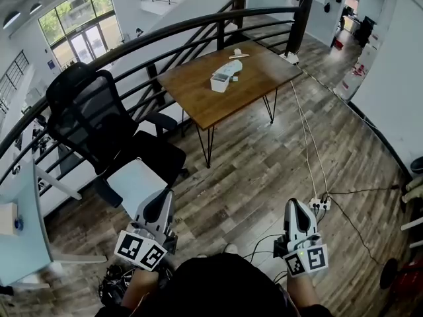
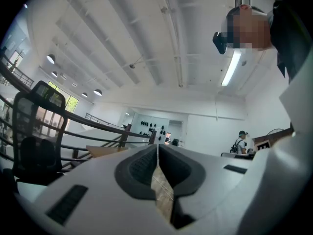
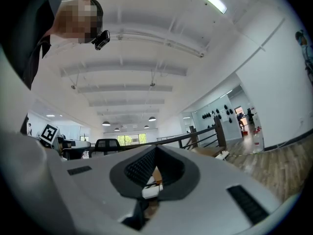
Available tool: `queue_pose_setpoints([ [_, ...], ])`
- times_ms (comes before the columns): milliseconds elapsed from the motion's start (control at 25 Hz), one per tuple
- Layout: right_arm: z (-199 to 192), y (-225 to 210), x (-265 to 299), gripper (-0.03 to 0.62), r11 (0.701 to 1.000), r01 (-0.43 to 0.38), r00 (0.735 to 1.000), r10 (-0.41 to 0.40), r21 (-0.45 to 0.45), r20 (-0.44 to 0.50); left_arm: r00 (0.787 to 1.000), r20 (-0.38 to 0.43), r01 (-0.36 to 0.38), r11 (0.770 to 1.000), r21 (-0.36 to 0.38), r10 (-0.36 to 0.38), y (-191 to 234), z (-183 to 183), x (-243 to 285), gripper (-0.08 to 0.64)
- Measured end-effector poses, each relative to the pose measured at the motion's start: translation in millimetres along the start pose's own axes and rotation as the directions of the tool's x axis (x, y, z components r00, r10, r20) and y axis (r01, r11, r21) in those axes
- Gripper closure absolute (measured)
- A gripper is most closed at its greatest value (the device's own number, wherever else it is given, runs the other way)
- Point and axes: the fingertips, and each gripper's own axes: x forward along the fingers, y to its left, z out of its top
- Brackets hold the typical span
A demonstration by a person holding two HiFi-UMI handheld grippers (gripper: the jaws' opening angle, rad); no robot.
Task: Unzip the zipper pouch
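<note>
The left gripper (image 1: 162, 202) and the right gripper (image 1: 295, 207) are held low, side by side, each with its jaws closed together on nothing. The zipper pouch (image 1: 229, 69) lies on the wooden table (image 1: 198, 94), well ahead of both sets of jaws, roughly between the lines they point along, touched by neither

A wooden table (image 1: 251, 78) is set beside a black railing (image 1: 301, 25), a black office chair (image 1: 86, 111) near it. Cables (image 1: 309, 140) are laid across the plank floor (image 1: 251, 170).
</note>
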Motion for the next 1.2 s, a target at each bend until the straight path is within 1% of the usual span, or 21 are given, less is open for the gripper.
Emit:
queue_pose_setpoints([
  [200,2.2,-11.6,7.6,0.593,1.0,-0.002,1.0,0.002,-0.026,-0.004,1.0,-0.014,0.007,1.0,0.011,-0.007,-4.4,-3.3,15.7,0.538],
  [240,2.5,-13.3,8.8,0.572,1.0,-0.006,1.0,0.006,-0.029,-0.007,1.0,-0.015,0.006,1.0,0.013,-0.005,-5.4,-3.7,18.7,0.538],
  [280,3.2,-14.6,9.9,0.522,0.999,-0.013,1.0,0.013,-0.033,-0.008,1.0,-0.016,0.003,1.0,0.017,-0.003,-6.7,-4.0,21.5,0.538],
  [360,7.4,-18.1,11.8,0.388,0.999,-0.021,1.0,0.021,-0.048,-0.002,1.0,-0.013,-0.003,1.0,0.027,0.003,-10.1,-4.1,27.3,0.527],
  [400,10.4,-20.7,12.2,0.364,0.998,-0.019,1.0,0.02,-0.058,0.003,1.0,-0.011,-0.008,1.0,0.029,0.008,-11.6,-4.2,30.3,0.474],
  [440,13.1,-23.8,12.3,0.348,0.998,-0.016,1.0,0.017,-0.066,0.009,1.0,-0.008,-0.014,1.0,0.027,0.014,-12.7,-4.2,33.1,0.404],
  [480,15.3,-27.0,12.4,0.329,0.997,-0.013,1.0,0.014,-0.072,0.013,1.0,-0.005,-0.023,0.999,0.026,0.023,-13.3,-4.4,35.8,0.362],
  [560,17.9,-33.4,12.9,0.3,0.997,-0.01,1.0,0.012,-0.078,0.014,0.999,-0.003,-0.041,0.999,0.033,0.042,-14.8,-4.9,41.1,0.316],
  [720,17.1,-51.2,10.0,0.293,0.998,-0.009,1.0,0.009,-0.062,0.005,0.998,-0.003,-0.056,0.998,0.039,0.056,-25.4,-9.6,51.0,0.279],
  [920,9.9,-68.3,7.7,0.295,0.999,-0.033,0.999,0.034,-0.033,0.008,0.998,-0.029,-0.055,0.997,0.046,0.056,-40.5,-19.5,61.5,0.268],
  [1040,6.9,-79.4,6.8,0.299,0.998,-0.057,0.998,0.057,-0.008,-0.003,0.997,-0.032,-0.072,0.995,0.063,0.075,-53.2,-22.0,67.0,0.268],
  [1200,3.3,-96.2,1.1,0.314,0.997,-0.073,0.997,0.073,0.019,-0.019,0.994,-0.04,-0.094,0.99,0.105,0.098,-70.7,-24.2,69.8,0.27],
])
